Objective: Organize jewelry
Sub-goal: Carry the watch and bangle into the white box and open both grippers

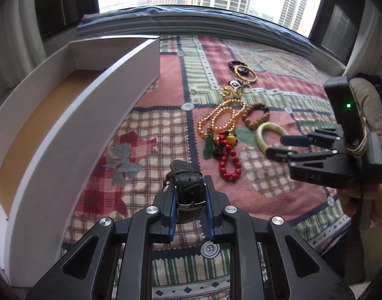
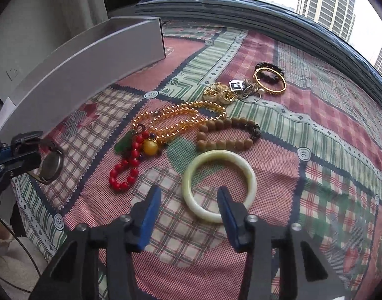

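Note:
My left gripper (image 1: 189, 195) is shut on a black leather-strap watch (image 1: 187, 186) and holds it above the cloth, right of the white box (image 1: 73, 130). The watch's round face also shows in the right wrist view (image 2: 51, 163). My right gripper (image 2: 189, 200) is open and empty, its right finger over the near rim of the pale jade bangle (image 2: 219, 185). On the cloth lie a red bead bracelet (image 2: 126, 172), an amber bead necklace (image 2: 181, 120), a wooden bead bracelet (image 2: 226, 133), gold pieces (image 2: 219, 93) and a gold bangle (image 2: 269, 80).
The patterned cloth (image 1: 146, 137) covers the table. The long white open box stands along the left side, its brown floor (image 1: 36, 125) bare. A window ledge (image 1: 191, 22) runs behind. The right gripper shows at the right of the left wrist view (image 1: 286, 146).

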{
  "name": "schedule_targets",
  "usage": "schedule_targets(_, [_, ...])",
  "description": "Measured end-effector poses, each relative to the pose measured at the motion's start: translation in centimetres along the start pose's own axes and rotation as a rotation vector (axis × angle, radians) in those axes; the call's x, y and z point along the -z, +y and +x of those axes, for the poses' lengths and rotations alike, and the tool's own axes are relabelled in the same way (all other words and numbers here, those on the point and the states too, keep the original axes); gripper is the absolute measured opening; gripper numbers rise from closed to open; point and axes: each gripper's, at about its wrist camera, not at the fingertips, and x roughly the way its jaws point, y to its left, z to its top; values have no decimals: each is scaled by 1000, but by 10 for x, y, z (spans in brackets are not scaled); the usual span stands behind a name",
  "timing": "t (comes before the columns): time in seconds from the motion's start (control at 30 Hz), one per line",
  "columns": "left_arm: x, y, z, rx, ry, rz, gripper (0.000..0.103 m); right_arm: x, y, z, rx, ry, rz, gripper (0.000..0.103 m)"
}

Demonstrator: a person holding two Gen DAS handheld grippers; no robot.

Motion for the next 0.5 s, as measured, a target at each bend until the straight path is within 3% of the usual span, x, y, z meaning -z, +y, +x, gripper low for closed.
schedule_targets(0.13, [-2,8,-4,-17,-6,-5,18,-3,3,27,13,61,-21,33])
schedule_targets(0.2, [-3,10,-4,-27,-7,-2,18,-3,7,27,26,47,-42,28])
schedule_targets(0.27, [-3,12,-3,-38,-3,-1,18,-5,8,27,12,47,-37,12])
schedule_targets(0.5, [-3,24,-7,-64,-10,-9,18,-3,6,1,-16,3,44,11])
